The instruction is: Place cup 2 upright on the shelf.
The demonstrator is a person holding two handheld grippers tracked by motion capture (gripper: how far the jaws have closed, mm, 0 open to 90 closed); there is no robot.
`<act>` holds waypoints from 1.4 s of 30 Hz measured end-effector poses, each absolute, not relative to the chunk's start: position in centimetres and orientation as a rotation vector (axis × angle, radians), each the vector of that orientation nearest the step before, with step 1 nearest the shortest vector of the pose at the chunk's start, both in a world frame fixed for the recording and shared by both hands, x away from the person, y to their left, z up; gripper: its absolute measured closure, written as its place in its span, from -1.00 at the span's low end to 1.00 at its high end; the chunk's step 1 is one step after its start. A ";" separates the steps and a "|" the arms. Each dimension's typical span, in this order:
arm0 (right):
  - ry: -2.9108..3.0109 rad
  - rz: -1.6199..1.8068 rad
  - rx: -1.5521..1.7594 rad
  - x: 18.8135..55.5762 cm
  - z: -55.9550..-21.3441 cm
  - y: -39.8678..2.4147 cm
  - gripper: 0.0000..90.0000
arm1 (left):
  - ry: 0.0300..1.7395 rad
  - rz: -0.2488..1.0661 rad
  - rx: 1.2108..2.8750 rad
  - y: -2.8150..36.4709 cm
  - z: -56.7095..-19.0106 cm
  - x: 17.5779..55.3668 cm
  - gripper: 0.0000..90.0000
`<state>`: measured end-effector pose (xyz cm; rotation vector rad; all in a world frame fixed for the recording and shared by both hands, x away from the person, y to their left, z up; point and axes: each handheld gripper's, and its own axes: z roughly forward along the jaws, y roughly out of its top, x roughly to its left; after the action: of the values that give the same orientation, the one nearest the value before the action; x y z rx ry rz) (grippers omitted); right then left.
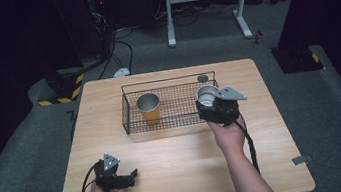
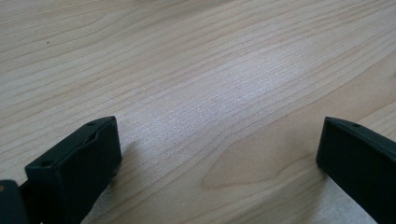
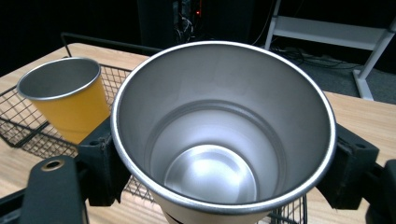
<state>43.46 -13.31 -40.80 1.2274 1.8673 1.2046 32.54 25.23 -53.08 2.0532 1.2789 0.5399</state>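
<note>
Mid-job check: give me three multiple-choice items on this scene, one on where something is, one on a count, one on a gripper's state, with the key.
1. Where does the yellow cup stand?
A. on bare table by the left gripper
B. in the wire basket, toward its left side
C. on the floor

2. How many cups are in sight?
A. one
B. two
C. four

3. What is the right gripper doing?
A. closed on the silver cup
B. lying open on the table
C. holding the yellow cup

Key: 1 B, the high view shows it upright inside the mesh. 2 B, one yellow and one silver. 3 A, the right gripper view shows its fingers pressed to both sides of the silver cup, while the left gripper rests open over bare table.
</note>
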 end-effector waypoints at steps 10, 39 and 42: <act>1.855 1.215 1.238 45.1 -40.2 -12.7 -0.59 | 1.279 0.540 2.053 25.2 -53.1 32.5 -0.99; 1.925 1.097 1.298 49.6 -41.6 -10.0 -0.59 | 1.278 0.541 2.053 25.2 -53.1 32.5 -0.99; 1.938 1.075 1.305 50.0 -42.1 -9.8 -0.59 | 1.278 0.540 2.053 25.2 -53.1 32.5 -0.99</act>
<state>49.97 -9.75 -42.13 1.3054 1.9377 1.0748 32.52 25.24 -53.09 2.0535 1.2782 0.5404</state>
